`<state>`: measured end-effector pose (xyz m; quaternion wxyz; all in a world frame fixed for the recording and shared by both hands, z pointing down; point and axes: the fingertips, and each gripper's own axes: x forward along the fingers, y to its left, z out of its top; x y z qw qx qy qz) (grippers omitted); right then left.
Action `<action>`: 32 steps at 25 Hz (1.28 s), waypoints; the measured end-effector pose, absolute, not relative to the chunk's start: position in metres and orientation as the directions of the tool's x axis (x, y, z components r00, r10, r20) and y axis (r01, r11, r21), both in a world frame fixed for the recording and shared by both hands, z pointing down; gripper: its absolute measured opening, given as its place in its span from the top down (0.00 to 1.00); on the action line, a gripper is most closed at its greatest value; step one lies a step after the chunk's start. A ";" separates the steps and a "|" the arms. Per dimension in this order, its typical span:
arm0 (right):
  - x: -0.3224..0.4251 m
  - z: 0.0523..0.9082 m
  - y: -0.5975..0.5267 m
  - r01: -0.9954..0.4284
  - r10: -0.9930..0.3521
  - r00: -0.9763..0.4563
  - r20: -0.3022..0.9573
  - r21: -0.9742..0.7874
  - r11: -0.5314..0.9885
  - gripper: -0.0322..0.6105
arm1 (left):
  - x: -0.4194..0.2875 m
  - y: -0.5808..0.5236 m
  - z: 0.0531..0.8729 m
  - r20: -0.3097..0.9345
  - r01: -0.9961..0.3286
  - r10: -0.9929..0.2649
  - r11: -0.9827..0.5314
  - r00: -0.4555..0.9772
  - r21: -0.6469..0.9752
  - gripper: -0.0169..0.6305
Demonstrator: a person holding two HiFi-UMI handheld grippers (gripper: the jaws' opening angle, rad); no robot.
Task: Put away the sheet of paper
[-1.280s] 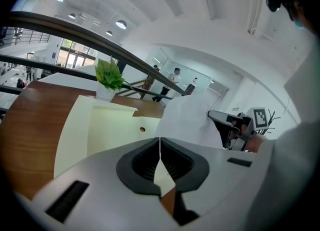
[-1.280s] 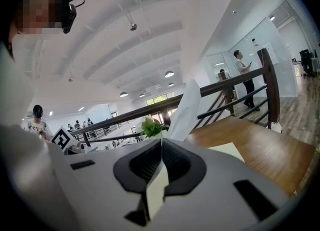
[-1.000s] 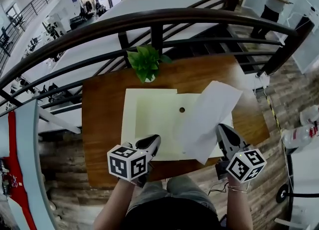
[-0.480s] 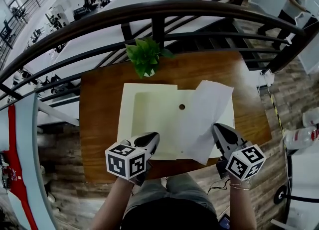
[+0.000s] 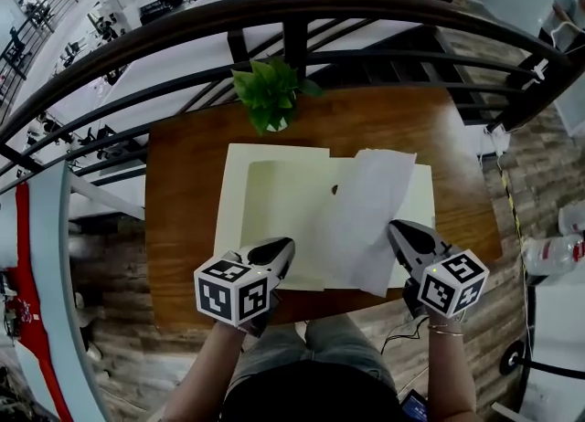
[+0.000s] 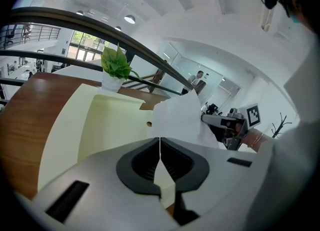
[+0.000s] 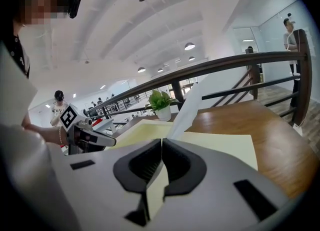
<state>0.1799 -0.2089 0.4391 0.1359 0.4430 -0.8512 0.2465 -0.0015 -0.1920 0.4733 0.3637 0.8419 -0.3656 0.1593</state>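
- The task is partway done, by my judgement: the sheet [image 5: 366,219] is not yet put away. It hangs lifted over the right half of the open folder [image 5: 274,210], and nothing encloses it.
- The folder lies flat on the desk [image 5: 183,192], pale cream, with the plant [image 5: 267,91] at its 12 o'clock. A small dark hole near its middle shows just beside the sheet's left edge.
- Left to do, as I judge it: lay the sheet down inside the folder and then close the folder over it.
- The right gripper [image 5: 398,228] sits at the folder's 5 o'clock. Its jaws are closed tight on the sheet's near right edge. In the right gripper view the white paper rises straight up out of the pinched tips, and its far end points toward 12 o'clock.
- The left gripper [image 5: 277,250] sits at the folder's 7 o'clock, low over the near edge. Its jaws are pressed together, and cream shows in the gap behind the tips, so it seems to pinch the folder's near edge and steady it. The grip itself is hard to confirm.
- Both forearms reach forward from the person's lap at 6 o'clock, roughly parallel. The grippers are well apart, tips aimed toward 12 o'clock, marker cubes nearest the body.
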 end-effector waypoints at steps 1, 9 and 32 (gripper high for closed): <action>0.179 0.441 -0.210 -0.819 -0.681 -0.574 0.454 -0.302 0.489 0.90 | -0.002 -0.193 0.474 0.537 -0.733 -0.499 -0.467 0.680 0.495 0.94; 0.172 0.457 -0.211 -0.806 -0.639 -0.589 0.494 -0.312 0.502 0.90 | -0.008 -0.198 0.478 0.550 -0.747 -0.505 -0.453 0.665 0.488 0.94; 0.159 0.502 -0.223 -0.810 -0.580 -0.584 0.568 -0.354 0.468 0.90 | -0.019 -0.197 0.488 0.569 -0.774 -0.526 -0.390 0.632 0.499 0.94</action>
